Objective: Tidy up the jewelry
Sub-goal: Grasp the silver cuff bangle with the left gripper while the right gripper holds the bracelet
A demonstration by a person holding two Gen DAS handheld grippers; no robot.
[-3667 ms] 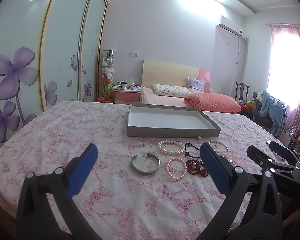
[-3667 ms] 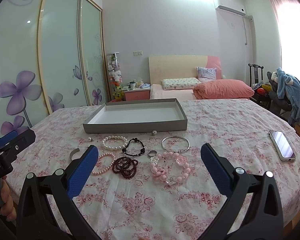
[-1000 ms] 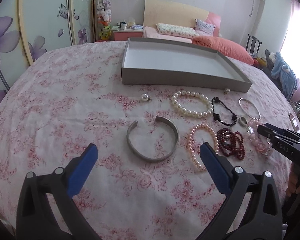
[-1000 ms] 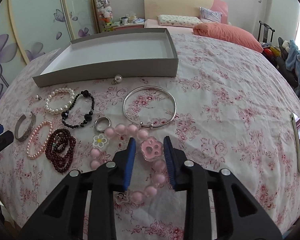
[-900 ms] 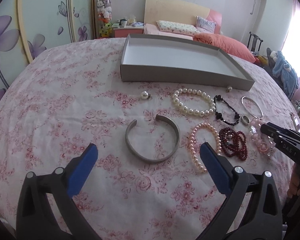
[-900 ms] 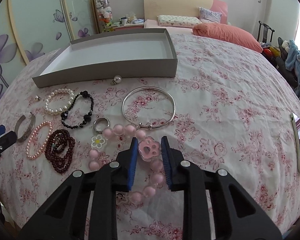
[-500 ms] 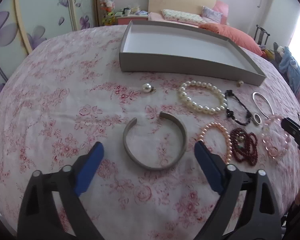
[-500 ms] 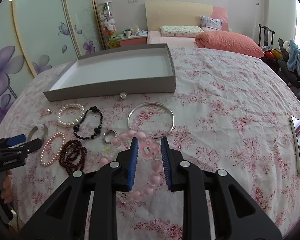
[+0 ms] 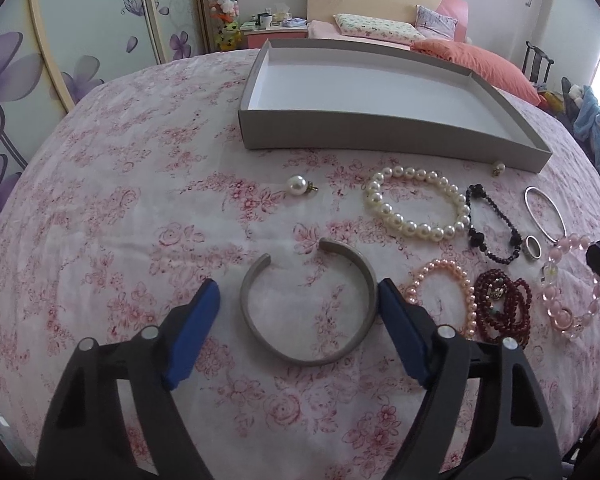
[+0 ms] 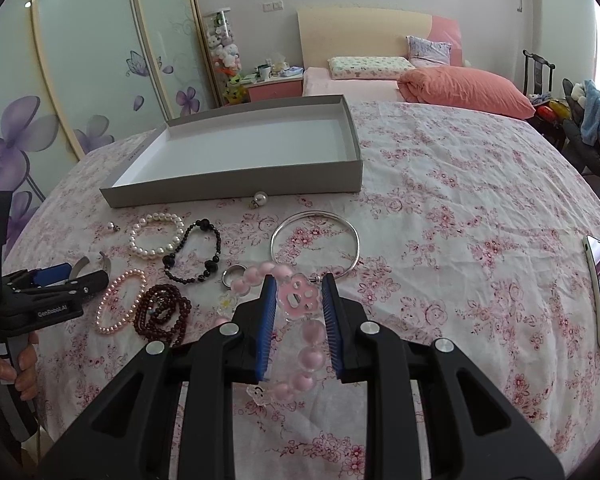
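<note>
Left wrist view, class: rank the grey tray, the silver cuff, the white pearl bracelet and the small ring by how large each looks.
1. grey tray
2. silver cuff, though it lies nearest the camera
3. white pearl bracelet, close behind the cuff, so this order is unsure
4. small ring

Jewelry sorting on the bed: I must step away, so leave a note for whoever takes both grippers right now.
Left gripper: jaws closing around the grey cuff bangle, not yet gripping.
Right gripper: shut on the pink bead bracelet at its paw charm.
Grey tray: nothing inside.
On the bedspread: white pearl bracelet, black bead bracelet, silver bangle, ring, pink pearl bracelet, dark red beads, two loose pearl charms.
Left: everything into the tray.
</note>
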